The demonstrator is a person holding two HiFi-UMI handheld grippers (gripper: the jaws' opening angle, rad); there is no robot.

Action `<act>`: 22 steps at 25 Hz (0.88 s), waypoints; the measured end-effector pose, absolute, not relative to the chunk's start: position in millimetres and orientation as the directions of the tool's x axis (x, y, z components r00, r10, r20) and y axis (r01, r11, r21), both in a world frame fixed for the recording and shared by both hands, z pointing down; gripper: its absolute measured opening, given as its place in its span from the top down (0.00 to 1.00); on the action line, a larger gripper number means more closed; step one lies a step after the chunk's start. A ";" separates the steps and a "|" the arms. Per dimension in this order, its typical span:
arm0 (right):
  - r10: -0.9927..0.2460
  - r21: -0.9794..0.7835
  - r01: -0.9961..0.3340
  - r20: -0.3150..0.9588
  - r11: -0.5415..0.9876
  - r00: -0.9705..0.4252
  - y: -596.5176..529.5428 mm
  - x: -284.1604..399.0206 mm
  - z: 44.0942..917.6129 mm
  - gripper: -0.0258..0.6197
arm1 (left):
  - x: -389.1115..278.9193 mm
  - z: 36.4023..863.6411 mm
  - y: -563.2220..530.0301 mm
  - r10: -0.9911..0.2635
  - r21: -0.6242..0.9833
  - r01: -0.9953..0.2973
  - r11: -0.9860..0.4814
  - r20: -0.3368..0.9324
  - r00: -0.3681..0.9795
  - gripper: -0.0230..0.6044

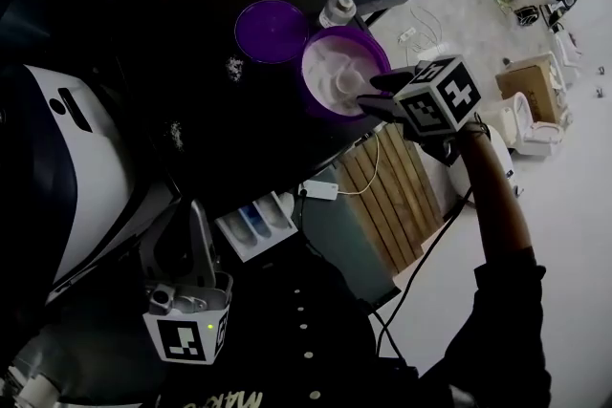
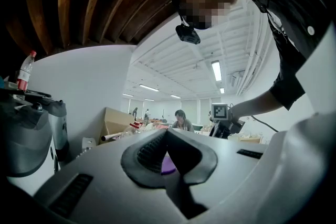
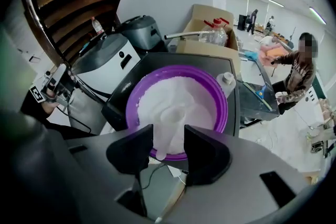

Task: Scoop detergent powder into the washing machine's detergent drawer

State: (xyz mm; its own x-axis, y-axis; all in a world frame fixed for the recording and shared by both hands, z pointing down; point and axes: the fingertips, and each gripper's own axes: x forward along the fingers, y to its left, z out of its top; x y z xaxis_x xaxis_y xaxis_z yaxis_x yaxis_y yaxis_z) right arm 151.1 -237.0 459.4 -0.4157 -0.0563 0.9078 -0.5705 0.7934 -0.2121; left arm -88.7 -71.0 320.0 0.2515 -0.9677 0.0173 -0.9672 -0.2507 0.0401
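Head view: the frame is very dark. The purple bowl (image 1: 375, 51) sits on the black counter (image 1: 191, 62) at about 1 o'clock from centre, filled with white powder (image 1: 335, 62). The right claw (image 1: 368, 100) reaches in over the bowl's rim at 4 o'clock, but what it holds is lost against the white. A purple lid (image 1: 273, 31) lies flat at the bowl's 10 o'clock, and a small bottle (image 1: 337, 10) stands at its 12 o'clock. The drawer (image 1: 253, 225) sticks out below the counter edge near 6 o'clock, with bluish compartments whose contents cannot be made out. The left claw (image 1: 191, 225) is low at 7 o'clock, pointing up beside the drawer and partly cut off by shadow.

Left gripper view: the left claw's pads meet at the tips, closed with nothing plainly held. A sliver of purple shows through the slit lower down, too small to identify. The claw body hides the counter.

Right gripper view: the right claw is closed partway on the handle of a white scoop (image 3: 173, 113). The scoop's cup is sunk in the powder and its outline is faint, white on white. The claw body hides the bowl's near rim at 6 o'clock.
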 end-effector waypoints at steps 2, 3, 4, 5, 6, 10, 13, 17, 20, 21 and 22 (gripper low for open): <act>-0.010 -0.233 -0.564 0.919 0.792 -0.394 -236.9 150.0 461.4 0.70 | -89.1 322.8 -72.5 -0.969 0.041 -0.969 -0.245 0.025 0.246 0.94; 0.013 -0.246 -0.564 0.923 0.789 -0.384 -236.8 149.4 462.1 0.73 | -89.7 323.9 -73.6 -0.969 0.042 -0.969 -0.242 0.029 0.244 0.94; 0.033 -0.255 -0.564 0.927 0.786 -0.373 -236.7 149.0 462.8 0.73 | -90.4 324.7 -74.8 -0.970 0.043 -0.970 -0.240 0.031 0.241 0.94; 0.050 -0.260 -0.563 0.931 0.784 -0.360 -236.8 148.7 463.7 0.74 | -91.1 325.3 -76.3 -0.970 0.044 -0.970 -0.237 0.033 0.239 0.94; 0.064 -0.261 -0.562 0.936 0.785 -0.346 -236.9 148.4 464.6 0.74 | -91.8 325.9 -77.8 -0.971 0.044 -0.971 -0.235 0.035 0.236 0.94; 0.111 -0.259 -0.546 0.951 0.797 -0.290 -235.3 147.3 470.0 0.75 | -93.5 329.0 -81.4 -0.972 0.049 -0.973 -0.227 0.043 0.229 0.94; 0.109 -0.234 -0.531 0.960 0.815 -0.256 -236.3 151.2 471.6 0.90 | -93.0 330.8 -83.1 -0.972 0.052 -0.972 -0.228 0.049 0.230 0.94; 0.096 -0.232 -0.518 0.956 0.823 -0.276 -237.4 151.6 468.6 0.91 | -92.9 332.1 -85.5 -0.972 0.056 -0.973 -0.225 0.055 0.228 0.94; 0.071 -0.206 -0.484 0.957 0.851 -0.282 -237.9 148.8 464.3 0.91 | -91.1 331.6 -86.5 -0.971 0.059 -0.972 -0.229 0.055 0.232 0.94; 0.067 -0.196 -0.471 0.958 0.860 -0.277 -237.0 147.6 463.8 0.91 | -90.3 331.8 -86.6 -0.971 0.059 -0.971 -0.230 0.055 0.233 0.94; 0.065 -0.187 -0.459 0.961 0.868 -0.268 -235.8 146.7 464.2 0.91 | -89.6 332.1 -86.6 -0.971 0.058 -0.972 -0.230 0.055 0.233 0.94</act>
